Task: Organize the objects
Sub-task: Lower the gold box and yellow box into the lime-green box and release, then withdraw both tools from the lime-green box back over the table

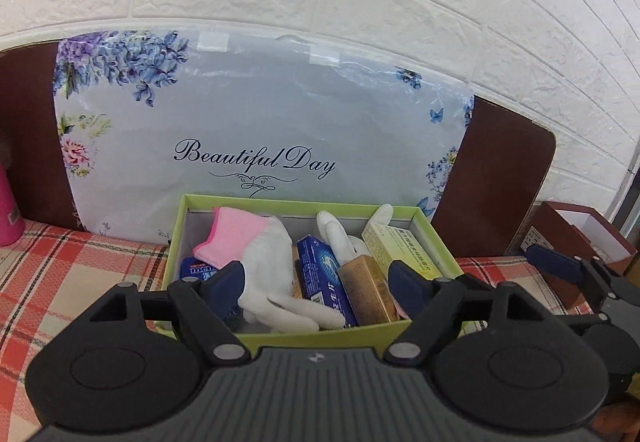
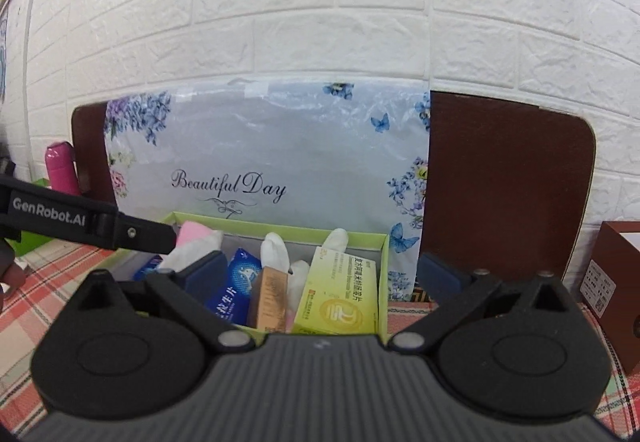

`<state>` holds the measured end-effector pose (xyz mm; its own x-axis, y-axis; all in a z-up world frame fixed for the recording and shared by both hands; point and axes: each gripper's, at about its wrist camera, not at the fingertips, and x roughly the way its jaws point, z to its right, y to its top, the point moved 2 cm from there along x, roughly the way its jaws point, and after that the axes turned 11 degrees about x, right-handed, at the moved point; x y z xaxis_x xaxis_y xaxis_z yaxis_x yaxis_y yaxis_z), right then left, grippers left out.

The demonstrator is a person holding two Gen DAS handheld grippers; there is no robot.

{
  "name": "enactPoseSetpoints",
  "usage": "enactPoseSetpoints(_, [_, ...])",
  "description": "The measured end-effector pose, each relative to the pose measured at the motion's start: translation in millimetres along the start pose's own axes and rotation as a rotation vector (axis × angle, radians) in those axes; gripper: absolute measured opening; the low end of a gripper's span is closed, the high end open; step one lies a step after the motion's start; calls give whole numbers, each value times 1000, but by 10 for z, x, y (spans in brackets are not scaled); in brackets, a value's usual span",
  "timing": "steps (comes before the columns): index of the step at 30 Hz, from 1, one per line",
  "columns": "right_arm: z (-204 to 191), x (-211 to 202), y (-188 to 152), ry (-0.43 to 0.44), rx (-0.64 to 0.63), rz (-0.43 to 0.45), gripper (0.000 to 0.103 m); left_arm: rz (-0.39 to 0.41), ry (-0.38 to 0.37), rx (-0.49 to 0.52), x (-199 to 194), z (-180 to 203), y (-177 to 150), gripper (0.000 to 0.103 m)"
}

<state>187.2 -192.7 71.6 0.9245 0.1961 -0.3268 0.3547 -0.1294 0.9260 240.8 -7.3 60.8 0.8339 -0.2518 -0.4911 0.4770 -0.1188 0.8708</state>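
A green open box [image 1: 180, 242] [image 2: 382, 282] sits on the plaid cloth and holds a pink cloth [image 1: 228, 238], white gloves [image 1: 272, 266] [image 2: 274, 254], a blue packet [image 1: 324, 278] [image 2: 236, 282], a gold box [image 1: 366, 290] [image 2: 270, 296] and a yellow medicine box [image 1: 400, 248] [image 2: 340, 290]. My left gripper [image 1: 316, 280] is open, its fingers spread over the box's near half, holding nothing. My right gripper [image 2: 320, 274] is open above the box's near right part, empty. The left gripper's body [image 2: 80, 219] crosses the right wrist view at left.
A floral "Beautiful Day" bag [image 1: 256, 121] [image 2: 272, 157] leans on a brown board [image 1: 492, 177] against the white brick wall behind the box. A pink bottle [image 1: 8, 209] [image 2: 60, 165] stands at left. A brown carton [image 1: 576, 242] [image 2: 616, 274] stands at right.
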Motion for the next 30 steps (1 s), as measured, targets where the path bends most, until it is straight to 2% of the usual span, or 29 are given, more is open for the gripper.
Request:
enactPoseSetpoints(6, [-17,-480,-175,19,38,-5,103,-50,38,-2,-365,130,-288,83])
enactPoseSetpoints(12, [-7,-751,-521,21,91,-77,103,-116,87,-6,-561,236,-670,83])
enactPoseSetpoints(19, [43,-872,-868,-5,146,-166,103,-211,128,-8,-556,242,-996,83])
enactPoseSetpoints(30, [-7,-862,-1155,-6,168,-265,103,-266,149,-41,-619,81,-1312,83])
